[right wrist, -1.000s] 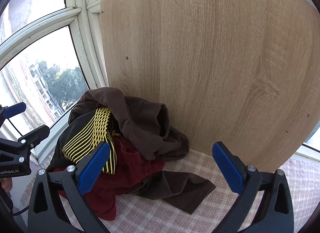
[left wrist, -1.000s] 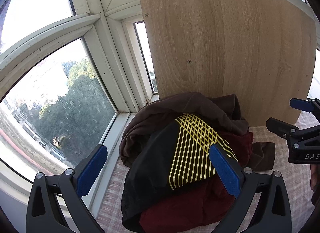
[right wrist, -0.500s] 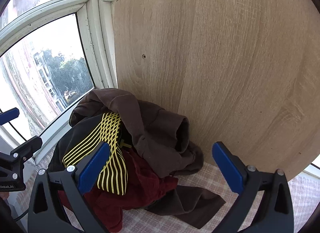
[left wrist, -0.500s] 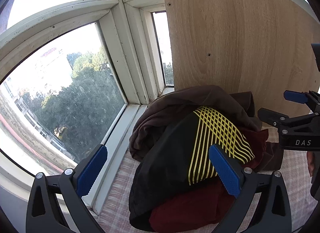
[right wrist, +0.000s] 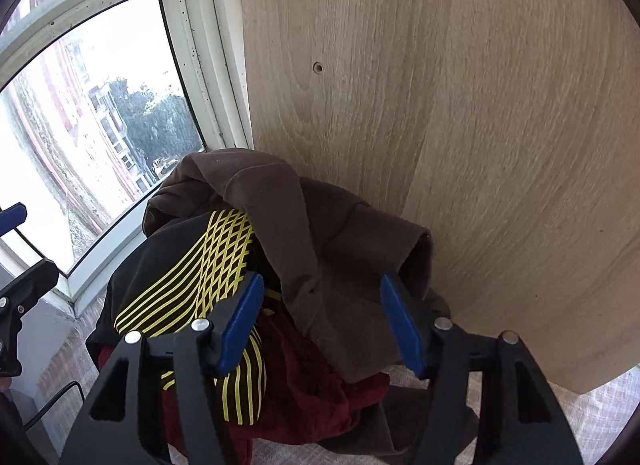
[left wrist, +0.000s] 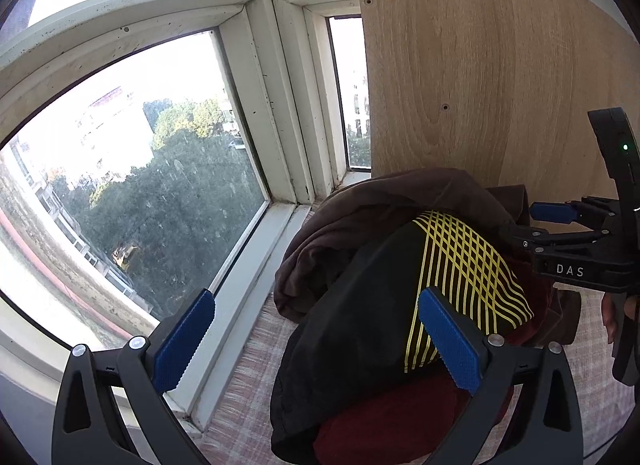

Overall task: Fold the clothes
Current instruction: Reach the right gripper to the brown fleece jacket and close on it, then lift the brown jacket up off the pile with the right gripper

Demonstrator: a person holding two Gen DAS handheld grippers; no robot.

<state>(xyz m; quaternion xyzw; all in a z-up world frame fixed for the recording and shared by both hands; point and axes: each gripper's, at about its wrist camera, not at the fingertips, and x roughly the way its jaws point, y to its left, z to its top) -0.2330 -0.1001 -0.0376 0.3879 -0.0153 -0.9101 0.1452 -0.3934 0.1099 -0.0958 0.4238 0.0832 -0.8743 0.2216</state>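
— Left tool (left wrist: 316,339) first: how does it stand?

— Wide open, gripping nothing. Its blue pads (left wrist: 185,340) are far apart; one sits in front of the window (left wrist: 132,185), the other in front of the black garment with yellow lines (left wrist: 380,305). Whether that pad touches the cloth, I cannot tell.

— And what lies ahead of it?

— A heap of clothes on a checked cloth (left wrist: 248,385) covering the bench. The black garment is nearest the left tool, a brown garment (left wrist: 360,209) is draped over the far side of the heap, and a dark red garment (left wrist: 384,421) shows underneath, close to the tool's base.

— Now the right tool (right wrist: 322,323)?

— About half open, its pads nearer each other than the left tool's. The brown garment (right wrist: 320,249) hangs down between the two pads. Its left pad is against the yellow-lined black cloth (right wrist: 192,277). I cannot tell whether either pad presses the brown fabric.

— Beyond it?

— A wooden board (right wrist: 460,125) stands upright just behind the heap, to the right tool's front and right; the brown garment touches it. The dark red garment (right wrist: 312,389) lies below the right tool's pads.
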